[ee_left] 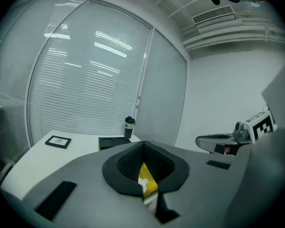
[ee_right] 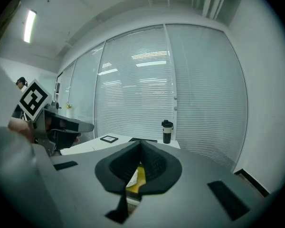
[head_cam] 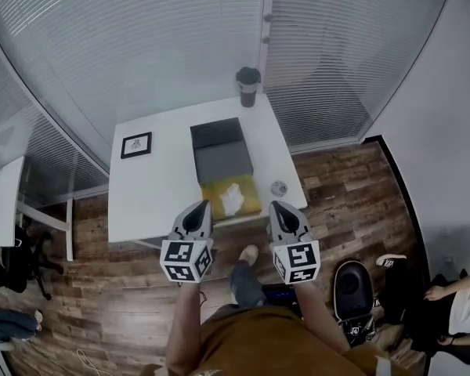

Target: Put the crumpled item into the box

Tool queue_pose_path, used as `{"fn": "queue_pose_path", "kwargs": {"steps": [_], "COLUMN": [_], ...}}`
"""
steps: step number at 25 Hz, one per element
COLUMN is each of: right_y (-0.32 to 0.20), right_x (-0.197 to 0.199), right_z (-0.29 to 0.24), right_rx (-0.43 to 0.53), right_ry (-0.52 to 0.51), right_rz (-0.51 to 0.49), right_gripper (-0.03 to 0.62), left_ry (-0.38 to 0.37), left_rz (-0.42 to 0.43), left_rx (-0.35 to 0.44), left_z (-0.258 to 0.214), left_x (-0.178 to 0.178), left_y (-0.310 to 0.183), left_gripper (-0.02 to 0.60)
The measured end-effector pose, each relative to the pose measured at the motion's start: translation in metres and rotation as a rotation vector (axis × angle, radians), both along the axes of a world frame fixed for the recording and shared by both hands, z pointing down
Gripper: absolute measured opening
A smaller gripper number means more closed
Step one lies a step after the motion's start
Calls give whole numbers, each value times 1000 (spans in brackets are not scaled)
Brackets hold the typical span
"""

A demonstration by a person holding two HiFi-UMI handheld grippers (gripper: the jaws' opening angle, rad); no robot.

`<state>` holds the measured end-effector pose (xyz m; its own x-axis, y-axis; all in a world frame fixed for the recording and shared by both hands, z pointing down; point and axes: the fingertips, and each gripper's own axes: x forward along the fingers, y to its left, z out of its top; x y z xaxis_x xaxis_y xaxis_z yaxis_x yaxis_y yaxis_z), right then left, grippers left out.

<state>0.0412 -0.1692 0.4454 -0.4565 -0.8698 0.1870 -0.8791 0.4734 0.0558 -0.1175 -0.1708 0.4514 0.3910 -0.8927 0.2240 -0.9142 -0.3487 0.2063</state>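
A white crumpled item (head_cam: 232, 198) lies on a yellow pad (head_cam: 213, 192) at the front of the white table (head_cam: 153, 198). Just behind the pad stands a dark grey box (head_cam: 222, 162) with its lid (head_cam: 216, 132) laid open towards the back. My left gripper (head_cam: 200, 207) and right gripper (head_cam: 279, 207) hover at the table's front edge, either side of the pad, both shut and holding nothing. In the left gripper view the crumpled item (ee_left: 143, 180) and pad (ee_left: 150, 185) peek out below the shut jaws. The right gripper view shows the same pad (ee_right: 141, 176) under its tips.
A dark travel mug (head_cam: 247, 86) stands at the table's back edge, a framed picture (head_cam: 136, 145) at the left, a small round object (head_cam: 279, 188) at the right. Glass walls with blinds enclose the table. A black bag (head_cam: 352, 287) and a seated person (head_cam: 454, 304) are on the floor at right.
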Motion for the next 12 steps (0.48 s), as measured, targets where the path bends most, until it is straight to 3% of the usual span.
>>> {"fn": "queue_pose_path", "kwargs": {"steps": [3, 12], "right_y": [2, 3], "right_x": [0, 0], "right_z": [1, 2], "right_rx": [0, -2], "right_ry": [-8, -4], "right_rz": [-1, -2], "right_gripper": [12, 11], "left_ry": [33, 38], "left_rz": [-9, -22], "left_rx": [-6, -7], "left_z": [2, 3], "left_x": [-2, -6], "left_y": [2, 3], "left_gripper": [23, 23]}}
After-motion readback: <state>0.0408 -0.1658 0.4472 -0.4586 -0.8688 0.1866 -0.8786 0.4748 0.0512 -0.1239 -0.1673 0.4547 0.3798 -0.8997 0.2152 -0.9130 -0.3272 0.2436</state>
